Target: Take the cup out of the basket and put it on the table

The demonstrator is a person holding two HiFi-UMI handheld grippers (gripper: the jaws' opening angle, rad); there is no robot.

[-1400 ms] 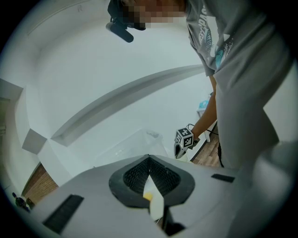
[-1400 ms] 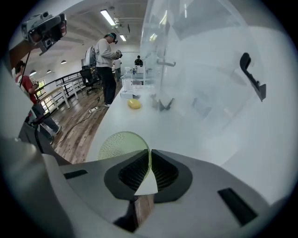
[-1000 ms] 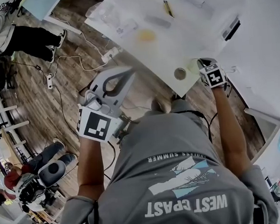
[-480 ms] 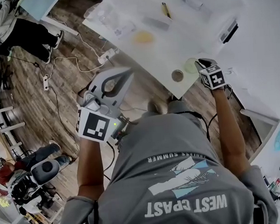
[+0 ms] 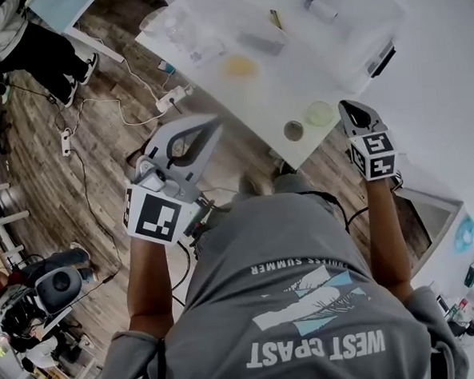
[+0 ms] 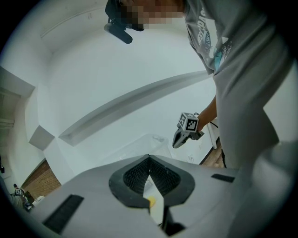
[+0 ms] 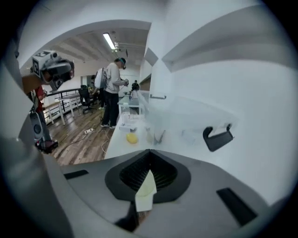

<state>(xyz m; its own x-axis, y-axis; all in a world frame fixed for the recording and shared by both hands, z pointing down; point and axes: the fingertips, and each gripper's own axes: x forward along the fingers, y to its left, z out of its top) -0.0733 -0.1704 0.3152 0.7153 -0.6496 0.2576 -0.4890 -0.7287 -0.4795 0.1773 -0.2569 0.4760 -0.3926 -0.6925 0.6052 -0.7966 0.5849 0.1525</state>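
A pale green cup [image 5: 320, 112] stands on the white table [image 5: 271, 86] near its front edge, with a smaller dark-rimmed cup [image 5: 294, 130] beside it. My right gripper [image 5: 349, 110] hangs just right of the green cup, apart from it, with its jaws together and nothing held. A clear plastic basket [image 5: 347, 26] sits at the table's far right and shows faintly in the right gripper view [image 7: 186, 118]. My left gripper [image 5: 210, 124] is shut and empty over the floor, short of the table. The left gripper view shows the right gripper [image 6: 182, 137].
A yellow object [image 5: 240, 64] and small items lie mid-table; the yellow object [image 7: 132, 137] also shows in the right gripper view. A power strip and cables [image 5: 171, 99] lie on the wooden floor. A person [image 7: 111, 88] stands at the table's far end. A white wall lies to the right.
My right gripper has drawn back to the right, away from the green cup at the table edge. The left gripper has hardly moved.
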